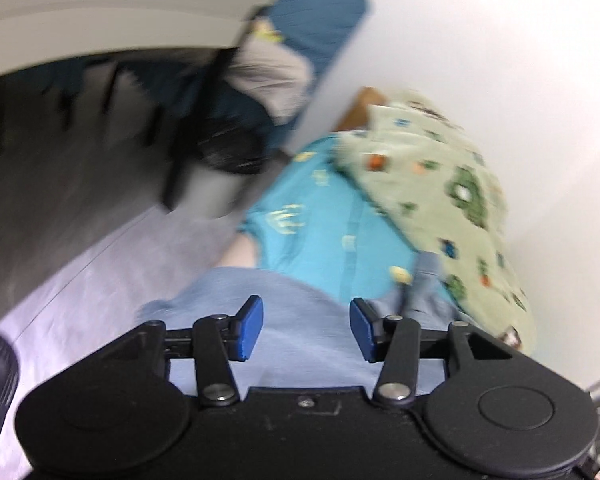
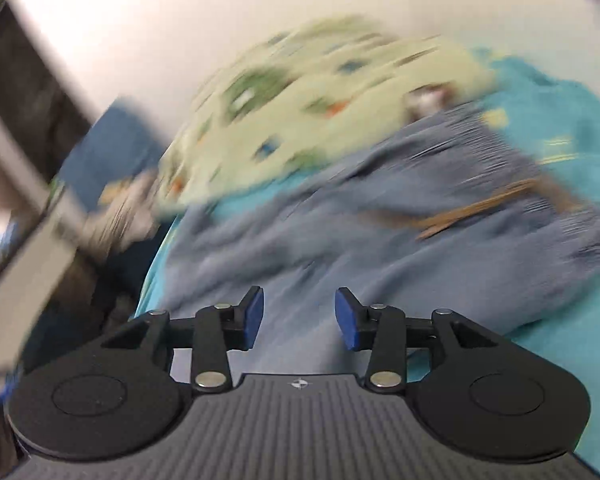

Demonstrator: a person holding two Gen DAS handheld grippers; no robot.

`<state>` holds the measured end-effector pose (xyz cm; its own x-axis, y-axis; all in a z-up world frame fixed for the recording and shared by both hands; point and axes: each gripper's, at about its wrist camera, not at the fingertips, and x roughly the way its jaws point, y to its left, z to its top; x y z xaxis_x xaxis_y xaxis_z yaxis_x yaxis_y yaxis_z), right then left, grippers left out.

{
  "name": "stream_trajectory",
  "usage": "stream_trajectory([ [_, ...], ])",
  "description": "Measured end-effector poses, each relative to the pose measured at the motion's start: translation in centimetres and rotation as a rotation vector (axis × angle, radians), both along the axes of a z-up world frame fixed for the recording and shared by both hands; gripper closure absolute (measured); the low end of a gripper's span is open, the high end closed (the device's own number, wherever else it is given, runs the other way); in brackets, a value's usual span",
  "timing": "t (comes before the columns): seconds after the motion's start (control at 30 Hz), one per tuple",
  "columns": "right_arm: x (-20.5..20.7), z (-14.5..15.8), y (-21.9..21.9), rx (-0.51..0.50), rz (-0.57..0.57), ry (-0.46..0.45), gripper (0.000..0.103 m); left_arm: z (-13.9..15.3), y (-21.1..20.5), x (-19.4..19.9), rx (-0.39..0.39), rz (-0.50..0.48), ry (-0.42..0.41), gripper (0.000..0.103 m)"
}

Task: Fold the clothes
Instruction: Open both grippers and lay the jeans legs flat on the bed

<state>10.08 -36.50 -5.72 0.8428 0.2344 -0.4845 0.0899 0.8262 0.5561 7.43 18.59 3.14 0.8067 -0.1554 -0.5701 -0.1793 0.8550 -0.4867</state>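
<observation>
A pile of clothes lies on a white surface. A pale blue-grey garment (image 1: 260,300) lies nearest, under my left gripper (image 1: 306,328), which is open and empty above it. Behind it lie a turquoise printed garment (image 1: 320,224) and a light green patterned one (image 1: 440,184). In the right wrist view the blue-grey garment (image 2: 380,220) is crumpled in front of my right gripper (image 2: 299,318), which is open and empty. The green garment (image 2: 300,92) and turquoise cloth (image 2: 560,120) lie beyond. Both views are motion-blurred.
The white surface (image 1: 500,60) stretches to the right. A dark teal cushion (image 1: 320,12) and a grey cloth (image 1: 268,76) sit past its left edge. A dark object (image 1: 228,152) and grey floor (image 1: 40,184) lie at left. A shelf-like frame (image 2: 20,100) stands at left.
</observation>
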Motion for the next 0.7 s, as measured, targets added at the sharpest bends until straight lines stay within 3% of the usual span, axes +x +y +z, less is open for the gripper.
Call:
stream_trajectory([
  [0.17, -1.1, 0.8, -6.9, 0.013, -0.217, 0.010, 0.056, 0.7, -7.3, 1.8, 0.052, -0.121, -0.043, 0.057],
  [0.23, -1.5, 0.2, -8.9, 0.001, -0.309, 0.030, 0.033, 0.5, -10.5, 2.5, 0.087, -0.166, -0.049, 0.057],
  [0.47, -1.4, -4.3, -14.4, 0.163, -0.500, 0.165, 0.026, -2.3, -19.3, 4.5, 0.191, -0.329, -0.057, 0.053],
  [0.6, -0.8, -7.0, -15.5, 0.305, -0.499, 0.222, 0.025, -4.7, -21.1, 5.3, 0.189, -0.414, -0.035, 0.053],
  [0.7, 0.8, -8.1, -15.1, 0.300, -0.476, 0.260, 0.025, -6.1, -20.8, 5.7, 0.184, -0.432, -0.020, 0.053],
])
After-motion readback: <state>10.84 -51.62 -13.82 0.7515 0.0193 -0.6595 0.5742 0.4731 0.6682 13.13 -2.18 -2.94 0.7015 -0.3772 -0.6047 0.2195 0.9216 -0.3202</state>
